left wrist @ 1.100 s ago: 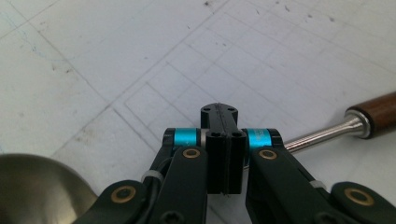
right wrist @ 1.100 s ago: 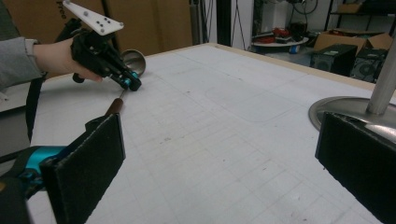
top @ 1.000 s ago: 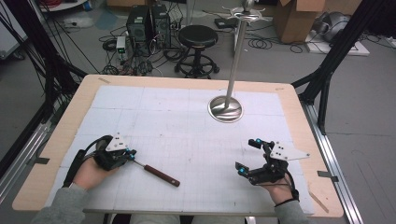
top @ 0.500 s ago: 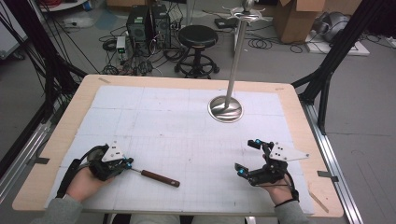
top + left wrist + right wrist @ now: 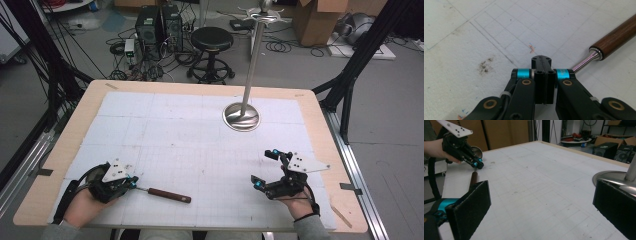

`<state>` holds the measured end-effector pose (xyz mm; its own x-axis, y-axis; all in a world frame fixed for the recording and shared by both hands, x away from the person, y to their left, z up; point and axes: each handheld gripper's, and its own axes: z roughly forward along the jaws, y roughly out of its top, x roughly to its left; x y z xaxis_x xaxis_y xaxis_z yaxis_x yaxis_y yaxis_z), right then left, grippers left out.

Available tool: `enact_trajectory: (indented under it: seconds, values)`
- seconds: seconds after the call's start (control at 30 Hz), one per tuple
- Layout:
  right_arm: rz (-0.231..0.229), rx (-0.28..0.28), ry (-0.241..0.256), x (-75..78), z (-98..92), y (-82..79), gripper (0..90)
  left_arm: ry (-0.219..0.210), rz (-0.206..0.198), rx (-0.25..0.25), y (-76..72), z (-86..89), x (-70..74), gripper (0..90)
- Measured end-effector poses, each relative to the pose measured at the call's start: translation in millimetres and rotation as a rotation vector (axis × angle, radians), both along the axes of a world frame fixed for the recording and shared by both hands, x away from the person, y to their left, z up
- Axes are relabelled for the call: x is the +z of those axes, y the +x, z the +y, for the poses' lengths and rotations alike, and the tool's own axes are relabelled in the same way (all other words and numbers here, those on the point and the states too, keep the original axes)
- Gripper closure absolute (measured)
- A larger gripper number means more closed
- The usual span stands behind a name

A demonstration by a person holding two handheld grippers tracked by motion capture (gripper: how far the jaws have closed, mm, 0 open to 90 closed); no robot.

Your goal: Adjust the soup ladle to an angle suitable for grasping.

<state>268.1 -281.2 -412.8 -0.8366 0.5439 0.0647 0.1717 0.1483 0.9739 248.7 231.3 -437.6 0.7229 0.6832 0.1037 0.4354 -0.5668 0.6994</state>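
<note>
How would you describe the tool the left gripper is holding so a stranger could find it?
On the white gridded mat, look near the front left edge, by the left gripper. The tool lies flat there: a thin metal shaft ending in a dark wooden handle.

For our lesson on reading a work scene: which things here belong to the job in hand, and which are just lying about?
In the job:
left gripper, shut on the tool's metal shaft
wooden-handled tool
right gripper, open, apart from the tool

Lying about:
metal stand on the table
stool and boxes on the floor beyond
</note>
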Motion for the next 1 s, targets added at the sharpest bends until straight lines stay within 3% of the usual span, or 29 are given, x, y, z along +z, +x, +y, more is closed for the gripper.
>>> enact_trajectory:
  seconds: [0.13, 0.2, 0.27, 0.57, 0.73, 1.0]
  values:
    - [0.002, 0.001, -0.003, -0.2, 0.7, 0.1, 0.2, -0.003, -0.028, -0.023, -3.0, 0.2, 1.7, 89.7]
    - [0.001, 0.004, -0.004, -0.2, 0.8, 0.1, 0.2, -0.039, -0.062, -0.031, -5.2, 0.3, 7.3, 89.7]
    - [0.002, 0.003, -0.003, -0.1, 0.8, -0.1, 0.2, -0.059, -0.069, -0.038, -8.5, -0.2, 10.8, 89.7]
    - [0.006, 0.007, -0.001, -0.2, 1.2, -0.4, 0.2, -0.041, -0.036, -0.152, -26.5, -10.8, 8.1, 89.7]
    - [0.002, 0.011, -0.005, -0.3, 1.1, 0.0, 0.2, -0.017, -0.013, -0.147, -24.3, -10.7, 3.5, 89.7]
    - [0.005, 0.014, -0.018, -1.2, 2.2, 0.3, 0.2, -0.016, -0.016, -0.15, -21.6, -13.7, -0.6, 89.7]
